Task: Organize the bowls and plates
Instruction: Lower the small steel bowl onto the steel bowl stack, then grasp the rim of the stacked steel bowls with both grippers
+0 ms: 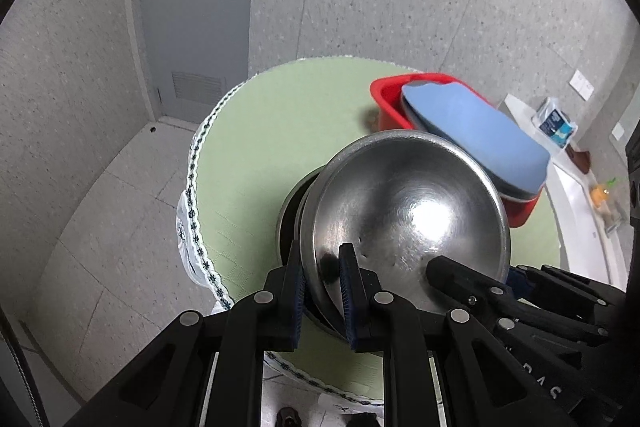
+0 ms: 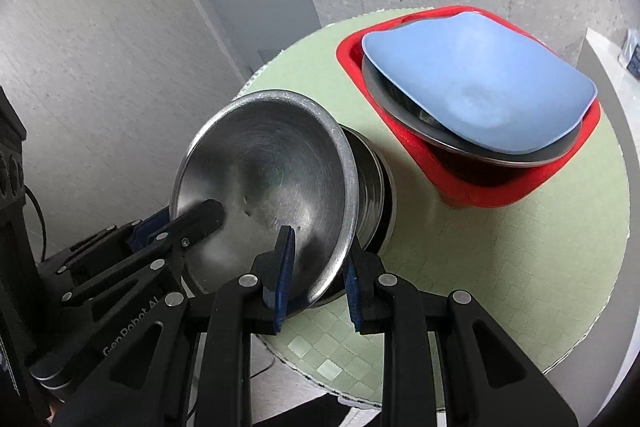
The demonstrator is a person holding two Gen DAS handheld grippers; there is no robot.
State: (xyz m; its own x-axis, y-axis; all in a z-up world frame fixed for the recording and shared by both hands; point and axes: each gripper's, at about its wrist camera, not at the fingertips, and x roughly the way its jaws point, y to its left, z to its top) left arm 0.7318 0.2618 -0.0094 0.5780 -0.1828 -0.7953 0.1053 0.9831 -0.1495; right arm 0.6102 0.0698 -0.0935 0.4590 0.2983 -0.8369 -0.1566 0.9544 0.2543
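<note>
A steel bowl (image 1: pixel 408 223), tilted over a stack of steel bowls (image 2: pixel 374 187) on the green round table (image 1: pixel 256 131), is gripped at its near rim by both grippers: the left gripper (image 1: pixel 322 275) and the right gripper (image 2: pixel 320 259), each clamped across it. Farther right, a blue plate (image 2: pixel 476 83) is seen resting in a red tub (image 2: pixel 496 187).

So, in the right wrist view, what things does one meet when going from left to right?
Left gripper → tilted shiny steel bowl → red square plastic basin holding the blue square plate.
</note>
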